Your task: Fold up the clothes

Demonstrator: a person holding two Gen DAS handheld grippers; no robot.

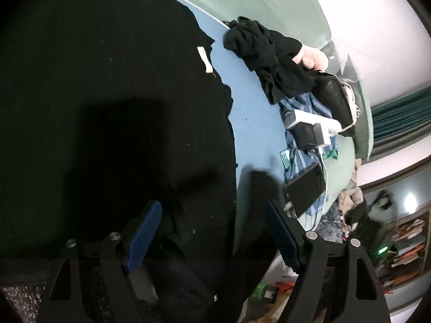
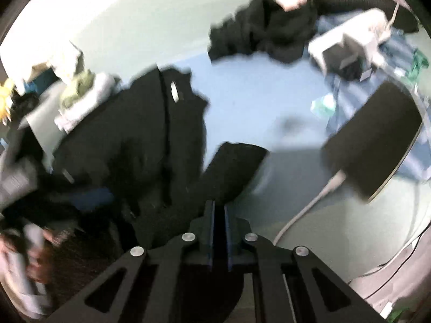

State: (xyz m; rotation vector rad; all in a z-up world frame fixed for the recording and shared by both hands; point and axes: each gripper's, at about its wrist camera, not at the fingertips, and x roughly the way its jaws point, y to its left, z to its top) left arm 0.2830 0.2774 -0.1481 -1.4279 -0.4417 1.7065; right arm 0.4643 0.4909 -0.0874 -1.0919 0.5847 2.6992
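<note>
Spreading over the left and middle of the blue sheet lies one large black garment, flat, a small white tag near its far edge. No real containers seen; the nearest thing to one is a dark bag at the far right, contents hidden.

Count, moving right: two black garments, the flat one and a crumpled black heap at the far right. Under the heap's near end, one striped blue cloth. On that cloth: one white power strip with a black adapter plugged in, and one black tablet, a white cable running off it.

Left gripper: jaws wide apart, blue pads showing, hovering over the near edge of the flat garment with cloth between the fingers but not pinched.

Right gripper: jaws nearly together, only a narrow slit, clamped on a black fold of the flat garment that stands up just ahead of the fingertips. Right-wrist view is motion-blurred; folded light clothes at far left are indistinct.
</note>
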